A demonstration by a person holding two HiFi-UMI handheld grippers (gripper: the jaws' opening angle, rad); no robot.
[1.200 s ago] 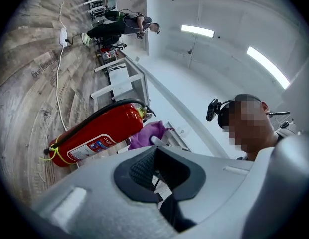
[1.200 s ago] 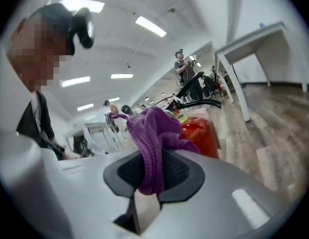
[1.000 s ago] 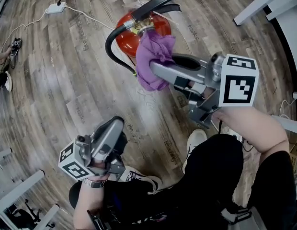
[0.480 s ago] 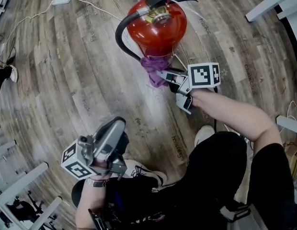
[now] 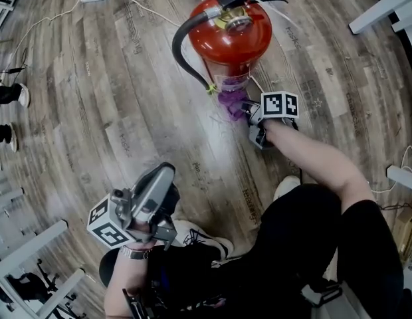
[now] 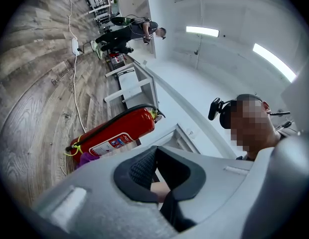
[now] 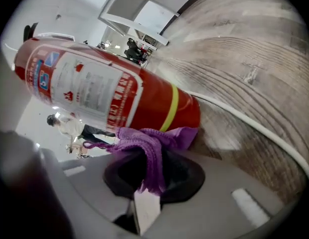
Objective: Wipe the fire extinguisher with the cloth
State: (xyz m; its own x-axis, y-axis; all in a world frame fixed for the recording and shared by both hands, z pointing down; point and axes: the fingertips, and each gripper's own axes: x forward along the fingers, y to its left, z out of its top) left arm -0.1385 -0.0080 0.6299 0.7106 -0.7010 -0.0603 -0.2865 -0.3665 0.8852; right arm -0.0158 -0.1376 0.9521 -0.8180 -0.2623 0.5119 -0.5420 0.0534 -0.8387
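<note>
Cloth at the extinguisher's foot, right side.
My right hand-held gripper (image 5: 251, 109) pinches the purple cloth (image 5: 230, 100) low against the red fire extinguisher (image 5: 229, 35), which stands on the wood floor (image 5: 93, 111). From the head view its jaw tips are buried in cloth and the lever top is cut off. My left hand-held gripper (image 5: 163, 173) is pressed together and empty, well apart.

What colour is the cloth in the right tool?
Purple; the cloth shows best in the right gripper view.
</note>
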